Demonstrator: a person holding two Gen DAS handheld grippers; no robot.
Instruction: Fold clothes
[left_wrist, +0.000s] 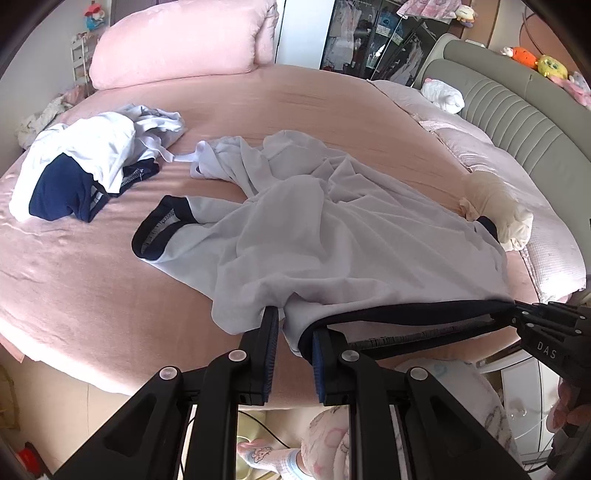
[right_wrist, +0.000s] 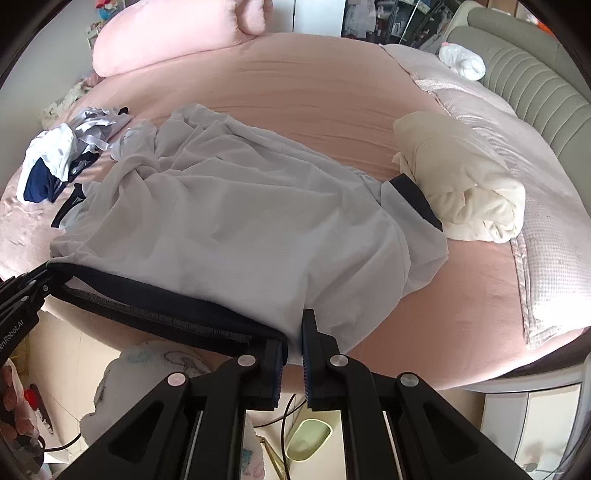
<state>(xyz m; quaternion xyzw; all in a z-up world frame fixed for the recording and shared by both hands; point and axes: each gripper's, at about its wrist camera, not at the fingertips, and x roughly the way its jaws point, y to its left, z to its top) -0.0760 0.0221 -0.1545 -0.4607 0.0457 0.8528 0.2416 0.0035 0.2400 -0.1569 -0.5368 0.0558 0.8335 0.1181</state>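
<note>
Left gripper (left_wrist: 291, 325) clamped on near hem of pale grey shirt (left_wrist: 332, 236), fabric bunched between the pads at the end of the dark hem band (left_wrist: 406, 312). Right gripper (right_wrist: 293, 332) pinching the same band (right_wrist: 166, 306) at its other end, jaws nearly closed with cloth between. Band stretched taut between the two grippers, hanging just off the near edge of the bed (left_wrist: 92, 295). Right gripper also visible at right edge of left view (left_wrist: 517, 308); left gripper at left edge of right view (right_wrist: 46, 271).

Rest of shirt lying crumpled on the pink sheet, running away from both grippers toward bed centre. Dark-trimmed sleeve cuff (left_wrist: 159, 232) spread out on left side; other cuff (right_wrist: 415, 201) on right, touching rolled cream towel (right_wrist: 461, 184).

Pile of white and navy clothes (left_wrist: 81, 181) far left on bed, well apart from shirt body. Big pink pillow (left_wrist: 177, 40) at far edge. Padded grey headboard (left_wrist: 517, 122) curving round the right side, white bundle (left_wrist: 443, 96) near it.

Below bed edge: person's patterned trouser leg and socked foot (left_wrist: 266, 454) on the floor.
</note>
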